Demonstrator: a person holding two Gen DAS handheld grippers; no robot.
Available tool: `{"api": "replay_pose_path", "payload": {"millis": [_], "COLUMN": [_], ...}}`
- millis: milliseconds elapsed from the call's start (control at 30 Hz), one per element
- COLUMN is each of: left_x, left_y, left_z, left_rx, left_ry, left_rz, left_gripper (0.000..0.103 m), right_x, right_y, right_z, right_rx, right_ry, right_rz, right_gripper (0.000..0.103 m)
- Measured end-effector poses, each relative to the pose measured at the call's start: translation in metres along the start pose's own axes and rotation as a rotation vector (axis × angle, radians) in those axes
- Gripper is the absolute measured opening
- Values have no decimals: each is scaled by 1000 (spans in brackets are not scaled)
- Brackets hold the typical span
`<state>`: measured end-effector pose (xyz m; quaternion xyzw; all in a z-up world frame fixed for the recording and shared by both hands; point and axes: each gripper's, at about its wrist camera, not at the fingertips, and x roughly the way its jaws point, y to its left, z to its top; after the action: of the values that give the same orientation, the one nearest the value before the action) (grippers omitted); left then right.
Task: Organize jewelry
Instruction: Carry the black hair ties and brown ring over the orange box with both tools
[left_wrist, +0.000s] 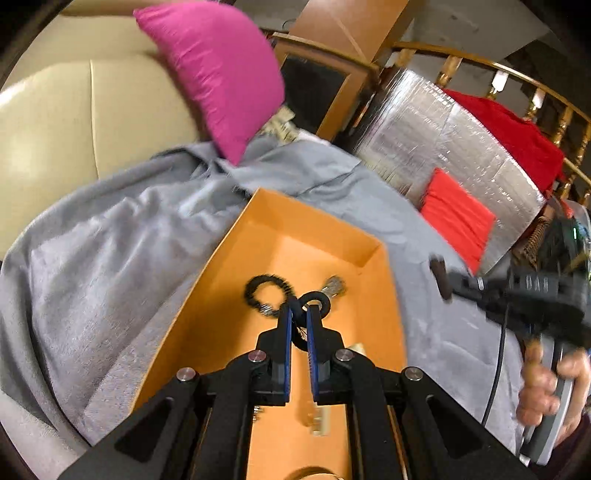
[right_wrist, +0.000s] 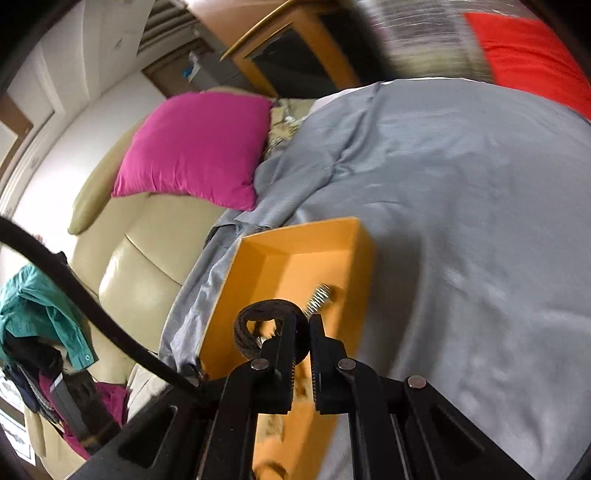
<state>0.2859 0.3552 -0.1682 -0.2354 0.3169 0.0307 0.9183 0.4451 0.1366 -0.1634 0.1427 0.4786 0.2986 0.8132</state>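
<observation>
An orange box (left_wrist: 258, 236) lies on a grey blanket; it also shows in the right wrist view (right_wrist: 295, 236). Inside lie a black beaded bracelet (left_wrist: 264, 290), a second black ring (left_wrist: 317, 301) and a silver piece (left_wrist: 334, 286). My left gripper (left_wrist: 298, 314) hangs over the box, jaws narrowly apart around a black band. In the right wrist view, my right gripper (right_wrist: 303, 321) is over the box with its jaws narrowly apart, a black bracelet (right_wrist: 258, 325) by the left finger and a silver spring-like piece (right_wrist: 319, 293) beyond. The right gripper (left_wrist: 443, 280) shows in the left wrist view, off the box.
A pink cushion (left_wrist: 218, 74) leans on a cream sofa (left_wrist: 74, 122) behind the blanket (left_wrist: 92, 277). A red cushion (left_wrist: 456, 218) and a silver-wrapped block (left_wrist: 443, 129) sit at the right. Small pale pieces (left_wrist: 317, 421) lie in the box's near end. Clothes (right_wrist: 40, 317) hang at the left.
</observation>
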Motion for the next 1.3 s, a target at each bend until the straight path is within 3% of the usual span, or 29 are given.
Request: {"api": "replay_pose_path", "payload": {"millis": [300, 567, 1100, 1300], "left_x": [35, 52, 74, 76], "left_y": [16, 25, 38, 38], "left_z": [2, -1, -6, -4], "left_rx": [-20, -55, -112, -110], "left_ry": [110, 189, 296, 299], "left_rz": [56, 77, 145, 165], "left_gripper": [8, 8, 8, 10], "right_x": [94, 145, 181, 183], "right_y": [22, 28, 40, 37], "right_z": [33, 43, 44, 43], "right_rx": [-29, -51, -123, -121], "right_ry": [127, 188, 211, 207], "right_rz": [-60, -166, -330, -338], "right_gripper": [8, 8, 8, 9]}}
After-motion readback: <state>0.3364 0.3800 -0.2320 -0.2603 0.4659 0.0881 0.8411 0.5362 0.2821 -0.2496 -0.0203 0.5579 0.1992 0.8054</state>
